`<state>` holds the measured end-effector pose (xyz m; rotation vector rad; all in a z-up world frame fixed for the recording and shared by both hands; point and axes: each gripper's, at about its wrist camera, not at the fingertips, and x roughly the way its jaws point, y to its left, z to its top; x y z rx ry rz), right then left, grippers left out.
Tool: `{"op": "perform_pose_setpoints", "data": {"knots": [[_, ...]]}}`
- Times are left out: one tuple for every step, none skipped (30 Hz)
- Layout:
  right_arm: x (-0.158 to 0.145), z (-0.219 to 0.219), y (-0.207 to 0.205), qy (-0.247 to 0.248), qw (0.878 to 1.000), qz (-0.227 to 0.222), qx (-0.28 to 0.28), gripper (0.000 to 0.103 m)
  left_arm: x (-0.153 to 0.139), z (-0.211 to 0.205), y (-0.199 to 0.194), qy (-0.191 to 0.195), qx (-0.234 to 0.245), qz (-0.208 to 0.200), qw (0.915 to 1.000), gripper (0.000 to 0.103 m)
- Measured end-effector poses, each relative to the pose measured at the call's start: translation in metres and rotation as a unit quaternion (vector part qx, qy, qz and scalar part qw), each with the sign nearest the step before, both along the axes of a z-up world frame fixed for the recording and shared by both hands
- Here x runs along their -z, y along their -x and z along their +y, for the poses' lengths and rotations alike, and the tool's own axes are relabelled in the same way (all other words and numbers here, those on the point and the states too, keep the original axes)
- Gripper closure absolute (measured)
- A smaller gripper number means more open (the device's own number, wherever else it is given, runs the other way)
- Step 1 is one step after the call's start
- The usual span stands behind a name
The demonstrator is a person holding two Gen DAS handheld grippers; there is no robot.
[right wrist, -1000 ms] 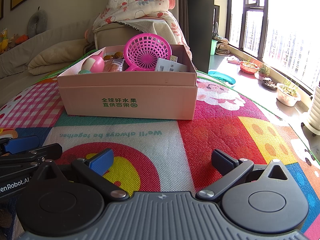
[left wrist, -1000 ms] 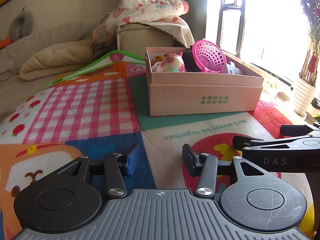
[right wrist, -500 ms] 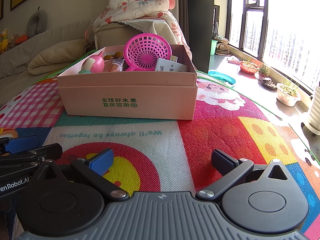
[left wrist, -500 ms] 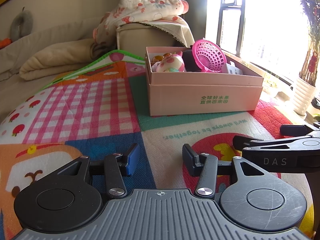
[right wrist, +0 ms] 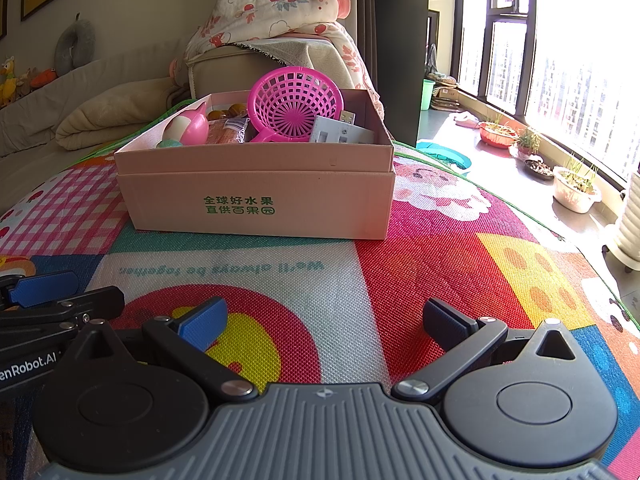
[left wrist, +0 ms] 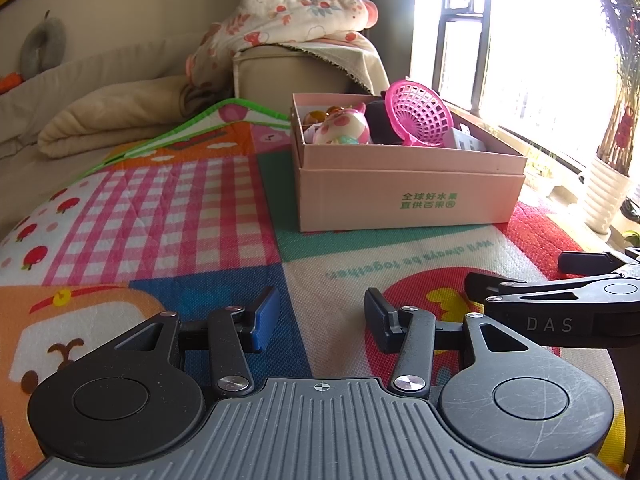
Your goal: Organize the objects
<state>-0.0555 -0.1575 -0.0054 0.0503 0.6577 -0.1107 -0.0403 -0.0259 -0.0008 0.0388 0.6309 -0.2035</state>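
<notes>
A pink cardboard box (left wrist: 408, 196) (right wrist: 260, 204) with green lettering stands on a colourful play mat (left wrist: 160, 216) (right wrist: 440, 248). Inside it lie a pink plastic basket (left wrist: 418, 118) (right wrist: 294, 106), a pink and white toy (left wrist: 344, 130) (right wrist: 190, 126), a grey flat item (right wrist: 340, 134) and some orange pieces (right wrist: 228, 110). My left gripper (left wrist: 322, 320) hovers low over the mat in front of the box, open, nothing between its blue pads. My right gripper (right wrist: 324, 320) sits beside it, open wider and also empty. Each gripper shows at the edge of the other's view.
A beige sofa (left wrist: 100, 92) with a folded quilt (left wrist: 108, 124) and a floral blanket (right wrist: 280, 12) stands behind the box. Windows and potted plants (right wrist: 576, 188) line the right side. A white ribbed pot (left wrist: 604, 196) stands off the mat's right edge.
</notes>
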Motion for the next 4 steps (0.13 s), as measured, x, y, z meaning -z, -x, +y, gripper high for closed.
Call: {"op": "perform_pose_setpoints", "data": {"knots": [[0.0, -0.0001, 0.0, 0.0, 1.0, 0.0, 0.0, 0.0, 0.0, 0.0004, 0.0, 0.001, 0.0, 0.0, 1.0, 0.051], [0.0, 0.0, 0.0, 0.0, 1.0, 0.0, 0.0, 0.0, 0.0001, 0.001, -0.0002, 0.003, 0.0, 0.0, 1.0, 0.051], [-0.0001, -0.0001, 0.0, 0.0, 1.0, 0.0, 0.0, 0.0, 0.0001, 0.0016, -0.0002, 0.004, 0.0, 0.001, 1.0, 0.051], [-0.0001, -0.0001, 0.0, 0.0, 1.0, 0.0, 0.0, 0.0, 0.0002, 0.0021, -0.0001, 0.006, 0.0, 0.001, 1.0, 0.051]]}}
